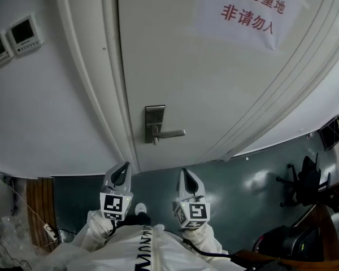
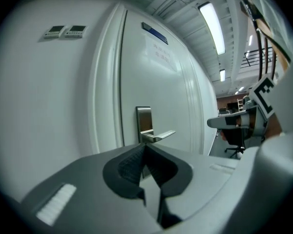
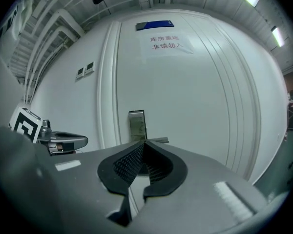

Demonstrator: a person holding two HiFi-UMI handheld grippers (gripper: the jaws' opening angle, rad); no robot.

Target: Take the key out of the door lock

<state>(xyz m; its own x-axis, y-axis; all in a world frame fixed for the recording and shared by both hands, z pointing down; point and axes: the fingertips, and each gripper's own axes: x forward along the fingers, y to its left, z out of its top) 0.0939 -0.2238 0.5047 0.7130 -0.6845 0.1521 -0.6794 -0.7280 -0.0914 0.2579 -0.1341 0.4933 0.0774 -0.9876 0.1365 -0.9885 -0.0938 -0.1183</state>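
At the lower middle, the left gripper (image 1: 124, 167) and the right gripper (image 1: 185, 173) are both clenched on nothing, apart from the door (image 1: 214, 83). Farther off, at frame centre, the lock plate (image 1: 154, 117) carries a lever (image 1: 172, 133) pointing right. Under it a small stub, seemingly the key (image 1: 155, 141), sticks straight out of the door.

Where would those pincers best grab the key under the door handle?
Probably the head of the key, the small stub jutting from the lock plate just beneath the lever. Come straight at the door, slightly from below, since the lever runs off to the right above it. Its flat sides are too small to make out here.
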